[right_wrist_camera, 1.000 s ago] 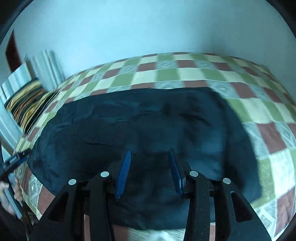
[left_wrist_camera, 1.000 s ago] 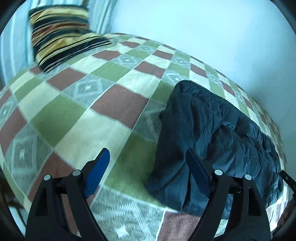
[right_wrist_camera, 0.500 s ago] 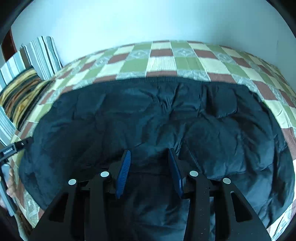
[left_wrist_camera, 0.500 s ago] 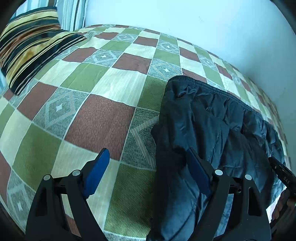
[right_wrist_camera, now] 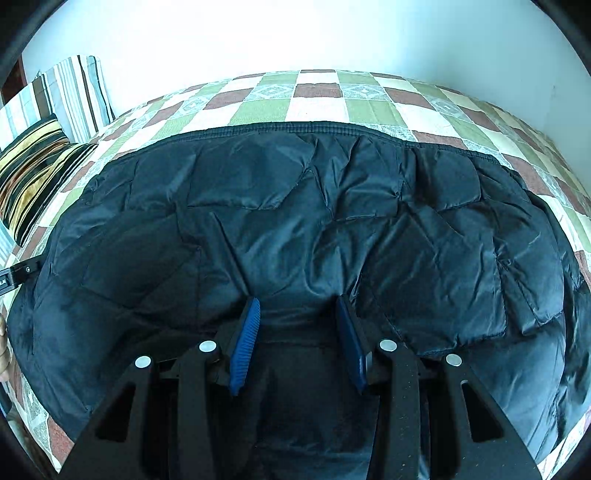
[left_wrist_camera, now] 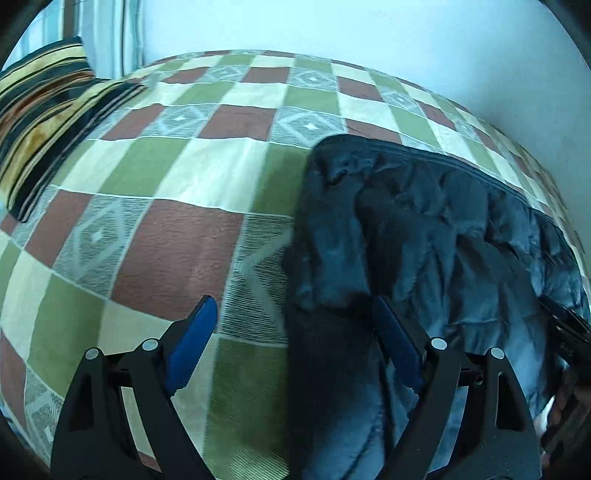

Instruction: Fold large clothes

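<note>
Left wrist: left tongs wide over jacket edge; right tongs half-open, gripping nothing, above jacket

- A jacket is spread flat on a bed, which is set against a wall behind.
- Two pillows are placed at the bed's left end, well apart from the jacket.
- The right gripper is held over the jacket's near edge.
- The left gripper is positioned over the jacket's left edge, one finger above bare bedcover.
</note>
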The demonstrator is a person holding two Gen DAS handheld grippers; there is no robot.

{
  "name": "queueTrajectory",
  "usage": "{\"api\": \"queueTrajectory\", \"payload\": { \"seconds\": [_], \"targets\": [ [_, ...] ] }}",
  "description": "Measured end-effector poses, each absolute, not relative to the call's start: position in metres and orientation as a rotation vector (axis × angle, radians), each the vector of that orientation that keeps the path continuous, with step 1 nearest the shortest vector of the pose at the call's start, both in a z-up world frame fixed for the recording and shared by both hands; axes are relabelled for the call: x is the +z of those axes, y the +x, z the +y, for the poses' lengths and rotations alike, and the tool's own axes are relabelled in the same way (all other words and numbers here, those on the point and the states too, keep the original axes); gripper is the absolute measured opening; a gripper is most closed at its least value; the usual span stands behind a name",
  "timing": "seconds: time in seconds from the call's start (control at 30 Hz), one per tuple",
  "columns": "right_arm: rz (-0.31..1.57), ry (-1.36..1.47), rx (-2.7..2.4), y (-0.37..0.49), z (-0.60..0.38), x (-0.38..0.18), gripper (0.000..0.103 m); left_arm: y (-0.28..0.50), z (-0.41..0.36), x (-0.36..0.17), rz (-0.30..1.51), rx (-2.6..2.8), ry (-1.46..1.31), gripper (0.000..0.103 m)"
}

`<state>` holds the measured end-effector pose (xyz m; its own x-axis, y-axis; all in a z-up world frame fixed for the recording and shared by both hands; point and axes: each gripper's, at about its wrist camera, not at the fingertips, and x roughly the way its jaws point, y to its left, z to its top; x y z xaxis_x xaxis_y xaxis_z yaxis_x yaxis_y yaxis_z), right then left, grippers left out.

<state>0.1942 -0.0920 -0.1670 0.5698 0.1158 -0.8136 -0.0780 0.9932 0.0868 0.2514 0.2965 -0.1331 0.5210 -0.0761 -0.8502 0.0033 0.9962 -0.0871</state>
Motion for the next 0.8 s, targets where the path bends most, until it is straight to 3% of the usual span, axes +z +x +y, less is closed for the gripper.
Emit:
{"api": "queueTrajectory", "payload": {
  "seconds": [0.8],
  "targets": [
    [0.914,0.006,0.081,0.192,-0.083,-0.171,0.044,0.273,0.313,-0.169,1.193,-0.128,-0.222,0.098]
  ]
}}
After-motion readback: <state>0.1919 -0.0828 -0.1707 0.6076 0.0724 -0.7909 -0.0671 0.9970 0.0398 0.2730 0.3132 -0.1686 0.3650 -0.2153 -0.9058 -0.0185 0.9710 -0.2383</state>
